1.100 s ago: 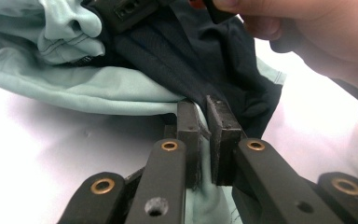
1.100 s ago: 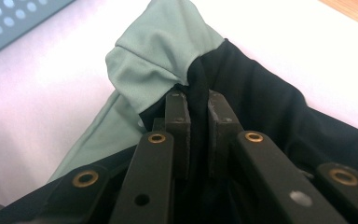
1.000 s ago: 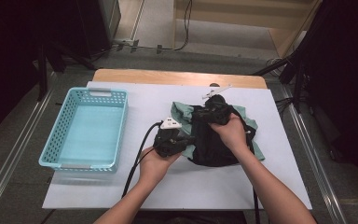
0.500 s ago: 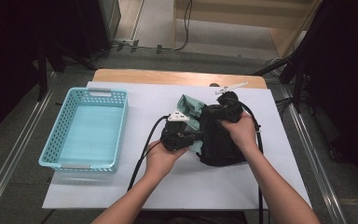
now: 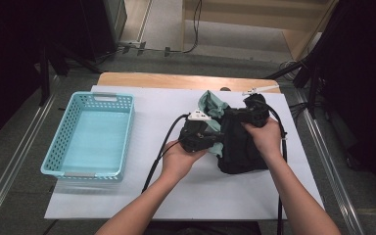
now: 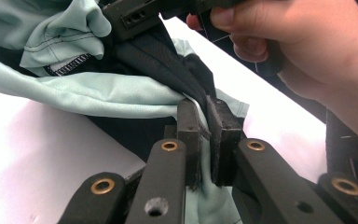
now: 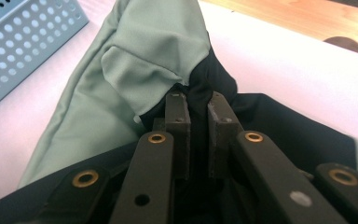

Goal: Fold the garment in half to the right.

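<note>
A garment of mint-green and black cloth point(image 5: 235, 142) hangs bunched over the white table cover, right of the middle. My left gripper point(image 5: 199, 131) pinches its left edge; in the left gripper view the pads point(image 6: 204, 122) are shut on a fold of green and black cloth point(image 6: 88, 91). My right gripper point(image 5: 251, 111) holds the upper right part, and in the right gripper view its jaws point(image 7: 199, 108) are shut on the black cloth where a green flap point(image 7: 154, 51) rises. The right hand point(image 6: 303, 44) is close by in the left gripper view.
A light blue perforated basket point(image 5: 90, 137) stands empty at the left of the white cover point(image 5: 142, 196). Bare wood of the table point(image 5: 176, 81) runs along the far edge. Black cables trail from both grippers toward the near edge.
Both hands have lifted the garment and carried it a little toward the far side and right. The cloth is more gathered between the grippers than before.
</note>
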A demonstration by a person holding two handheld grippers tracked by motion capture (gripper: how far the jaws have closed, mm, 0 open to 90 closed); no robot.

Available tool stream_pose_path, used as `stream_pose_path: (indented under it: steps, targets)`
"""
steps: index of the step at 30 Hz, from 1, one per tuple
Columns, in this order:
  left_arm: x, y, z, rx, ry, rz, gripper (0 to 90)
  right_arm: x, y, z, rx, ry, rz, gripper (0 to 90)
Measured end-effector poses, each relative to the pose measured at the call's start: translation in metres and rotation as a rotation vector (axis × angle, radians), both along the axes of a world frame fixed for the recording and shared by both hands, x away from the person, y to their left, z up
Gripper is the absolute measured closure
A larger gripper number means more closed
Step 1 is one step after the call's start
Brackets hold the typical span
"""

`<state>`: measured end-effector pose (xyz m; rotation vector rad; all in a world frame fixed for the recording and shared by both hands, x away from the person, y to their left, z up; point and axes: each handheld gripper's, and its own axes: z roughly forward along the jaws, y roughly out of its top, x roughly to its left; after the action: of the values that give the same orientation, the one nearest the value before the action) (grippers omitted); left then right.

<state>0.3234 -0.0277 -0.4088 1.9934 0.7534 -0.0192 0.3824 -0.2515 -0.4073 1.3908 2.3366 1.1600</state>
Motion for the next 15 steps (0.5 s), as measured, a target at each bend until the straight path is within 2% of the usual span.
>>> stream_pose_path:
  steps: [15]
  targets:
    - [0.009, -0.034, 0.005, 0.010, -0.006, -0.071, 85.8, -0.007, -0.035, 0.000, 0.029, -0.003, -0.088, 79.7]
